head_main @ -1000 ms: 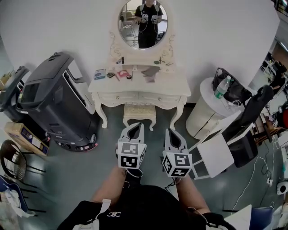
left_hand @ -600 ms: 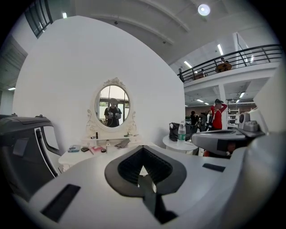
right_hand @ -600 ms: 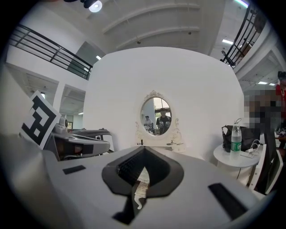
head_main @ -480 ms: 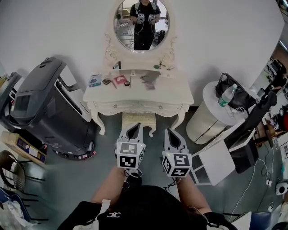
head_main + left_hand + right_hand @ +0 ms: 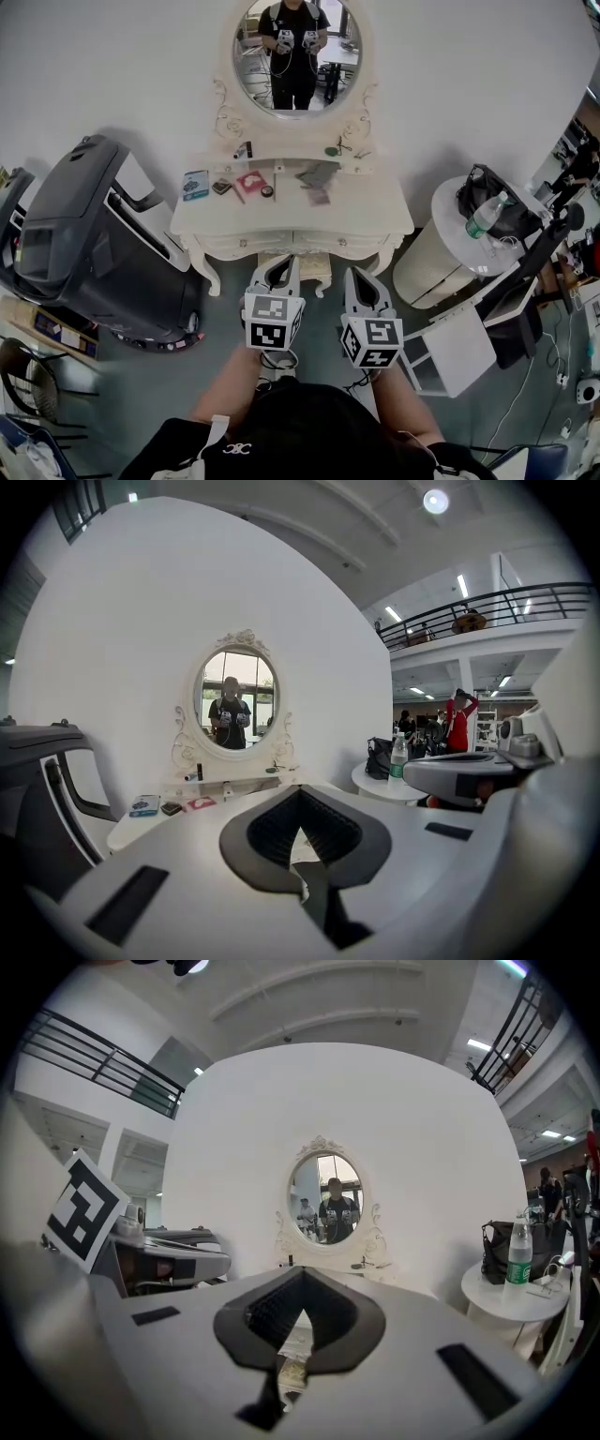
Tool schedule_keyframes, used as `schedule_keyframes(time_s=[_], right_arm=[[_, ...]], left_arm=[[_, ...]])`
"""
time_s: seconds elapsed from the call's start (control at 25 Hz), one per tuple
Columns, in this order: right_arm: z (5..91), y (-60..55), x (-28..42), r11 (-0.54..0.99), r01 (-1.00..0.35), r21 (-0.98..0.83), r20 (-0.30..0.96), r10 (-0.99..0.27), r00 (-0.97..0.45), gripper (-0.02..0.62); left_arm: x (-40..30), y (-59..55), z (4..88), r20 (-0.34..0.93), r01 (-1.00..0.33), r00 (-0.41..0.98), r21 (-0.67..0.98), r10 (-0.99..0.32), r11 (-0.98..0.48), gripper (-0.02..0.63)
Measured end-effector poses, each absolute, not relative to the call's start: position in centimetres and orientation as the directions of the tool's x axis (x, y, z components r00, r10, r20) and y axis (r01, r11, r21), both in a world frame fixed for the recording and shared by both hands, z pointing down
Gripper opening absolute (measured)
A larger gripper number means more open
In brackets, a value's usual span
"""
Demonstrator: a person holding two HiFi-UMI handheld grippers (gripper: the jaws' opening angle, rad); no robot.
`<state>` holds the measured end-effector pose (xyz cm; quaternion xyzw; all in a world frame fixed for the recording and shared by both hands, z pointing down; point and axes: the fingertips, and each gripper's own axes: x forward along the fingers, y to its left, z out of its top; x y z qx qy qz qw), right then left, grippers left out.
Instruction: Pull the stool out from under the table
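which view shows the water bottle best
The right gripper view: the water bottle stands side-on and unblocked on the round white table, beside a black bag. The head view shows it small, from above; the left gripper view shows it small and far off.

Cream stool under white table

The white dressing table holds a blue box and a red item.
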<state>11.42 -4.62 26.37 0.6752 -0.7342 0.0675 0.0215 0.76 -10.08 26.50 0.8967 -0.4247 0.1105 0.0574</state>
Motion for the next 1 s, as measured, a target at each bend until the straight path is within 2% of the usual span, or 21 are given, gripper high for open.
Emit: schedule_keyframes(time_s=[0.64, 1.0], right_arm=[[29.9, -11.8, 10.9, 0.033, -0.996, -0.078, 0.218, -0.975, -0.05, 0.003], [33.9, -13.7, 12.1, 0.065, -0.994, -0.092, 0.285, -0.954, -0.089, 0.003]], left_arm=[[0.2, -17.4, 29.5, 0.306, -0.743, 0.653, 0.078, -0.693, -0.665, -0.002], [1.5, -18.4, 32.9, 0.376, -0.756, 0.627, 0.083, -0.682, -0.65, -0.002]])
